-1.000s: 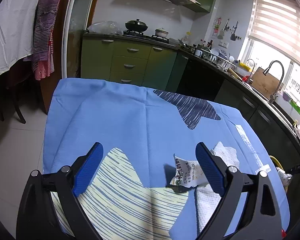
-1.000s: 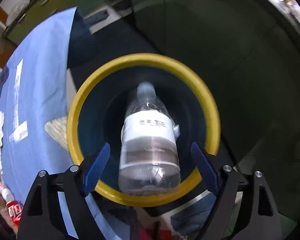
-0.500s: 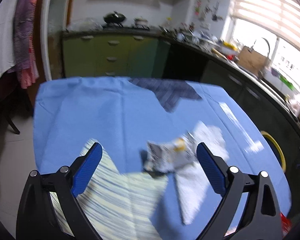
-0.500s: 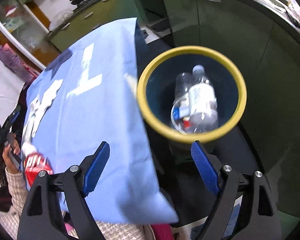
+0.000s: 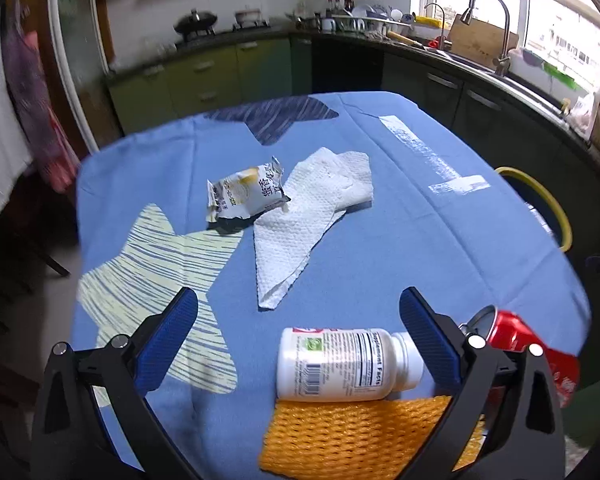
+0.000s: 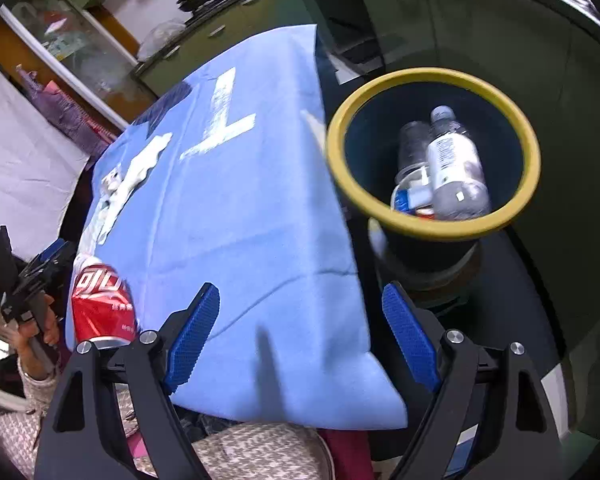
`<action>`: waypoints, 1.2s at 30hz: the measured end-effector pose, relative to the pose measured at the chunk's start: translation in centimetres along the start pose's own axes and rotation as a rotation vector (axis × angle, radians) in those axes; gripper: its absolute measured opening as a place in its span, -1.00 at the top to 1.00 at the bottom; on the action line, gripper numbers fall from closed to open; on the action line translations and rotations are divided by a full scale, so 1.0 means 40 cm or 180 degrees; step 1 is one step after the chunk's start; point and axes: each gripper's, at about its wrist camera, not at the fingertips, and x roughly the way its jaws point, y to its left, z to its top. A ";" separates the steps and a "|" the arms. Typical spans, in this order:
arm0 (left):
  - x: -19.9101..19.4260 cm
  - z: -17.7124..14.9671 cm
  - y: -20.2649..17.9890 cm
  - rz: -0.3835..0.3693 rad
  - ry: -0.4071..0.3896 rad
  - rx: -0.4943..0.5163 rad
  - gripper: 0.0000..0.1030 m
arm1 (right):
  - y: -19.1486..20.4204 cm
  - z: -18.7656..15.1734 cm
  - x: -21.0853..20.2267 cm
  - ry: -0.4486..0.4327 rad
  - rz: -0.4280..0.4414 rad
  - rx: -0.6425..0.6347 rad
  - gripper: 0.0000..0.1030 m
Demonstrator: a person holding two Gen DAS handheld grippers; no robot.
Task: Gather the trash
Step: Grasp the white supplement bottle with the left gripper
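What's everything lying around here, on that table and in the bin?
Snack wrapper: one, white and yellow, mid-table.
Paper towel: one, white, beside wrapper.
Supplement bottle: one, white, lying at near edge.
Foam net: one, orange, under bottle.
Soda can: one, red, near corner.
Tablecloth: one, blue.
Bin: one, dark, yellow rim, beside table.
Water bottle: one, clear, in bin.
Left tongs: open, empty.
Right tongs: open, empty.

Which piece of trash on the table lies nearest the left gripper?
The white pill bottle, on its side between the open left gripper's fingers. The wrapper and paper towel lie farther off.
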 end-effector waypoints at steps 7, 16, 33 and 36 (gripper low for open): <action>0.012 -0.024 -0.011 -0.0013 0.0053 0.0068 -0.87 | 0.003 -0.044 -0.004 0.0004 0.0101 -0.0017 -0.61; 0.029 -0.043 -0.037 -0.0259 0.0075 0.0264 -0.87 | 0.008 -0.050 0.015 0.0050 0.0140 0.0007 -0.61; 0.052 -0.053 -0.056 -0.0373 0.0121 0.0492 -0.87 | 0.036 -0.045 0.037 0.0126 0.0191 -0.0056 -0.61; 0.056 -0.051 -0.045 -0.0418 0.0140 0.0430 -0.58 | 0.039 -0.048 0.035 0.0122 0.0202 -0.0059 -0.61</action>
